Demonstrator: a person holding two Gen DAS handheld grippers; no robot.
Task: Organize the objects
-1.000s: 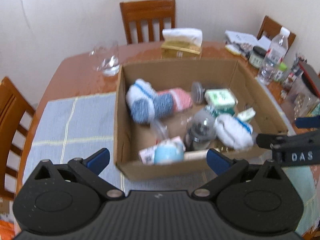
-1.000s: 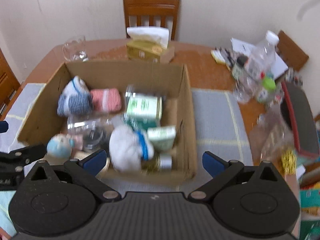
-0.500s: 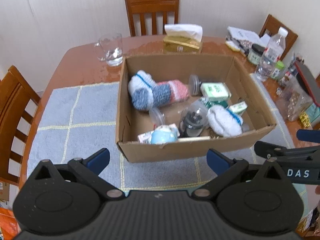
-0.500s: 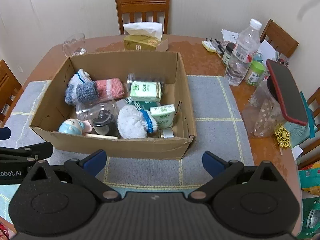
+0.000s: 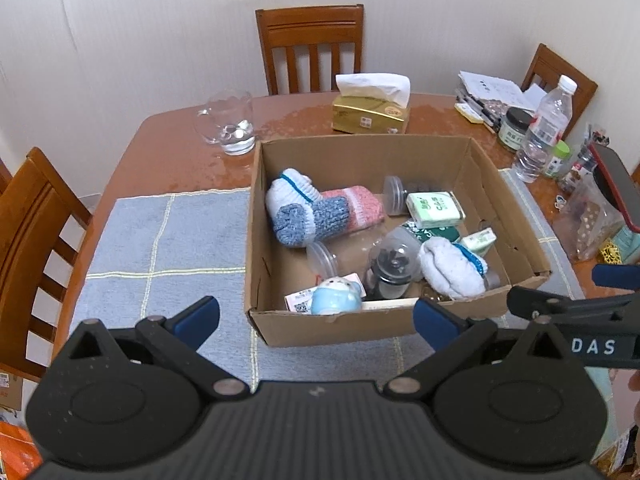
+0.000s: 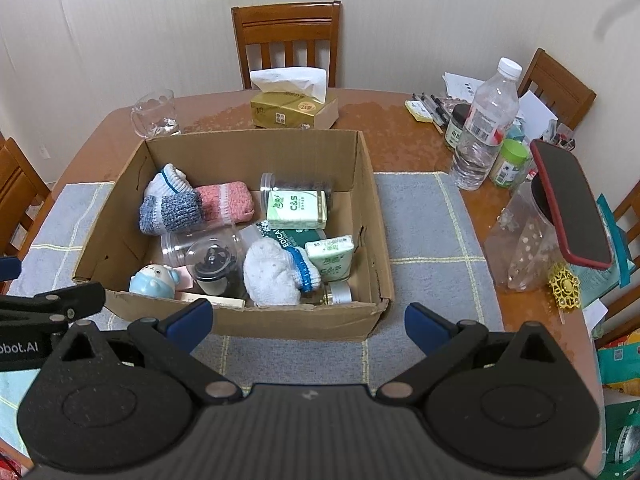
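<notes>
The table (image 6: 404,132) is wide and brown, with a grey checked mat (image 6: 424,216) across the near half, and on that mat sits the open cardboard box (image 6: 372,216) holding everything to be sorted. Both the left gripper (image 5: 316,316) and the right gripper (image 6: 308,318) hang just short of the box's near wall, each spread wide with nothing between the fingers.

Inside, the biggest pieces are the socks: a blue, white and pink bundle (image 6: 188,204) at the far left and a white rolled sock (image 6: 272,272) near the front. Those are soft and light, so I'd guess a pinch anywhere on the bulk will hold. The clear plastic jars (image 6: 200,244) lying on their sides look slick and apt to roll; taking one across its body seems safest. The green tissue packs (image 6: 296,210) are squashy and easy. The little blue figurine (image 6: 154,278) by the front left corner may be brittle, so go gently around its round head.

The right view alone shows a small silver-capped jar (image 6: 340,292) tucked in the front right corner; from the left view the white sock mostly hides it, though that view shows the figurine's tag side better
</notes>
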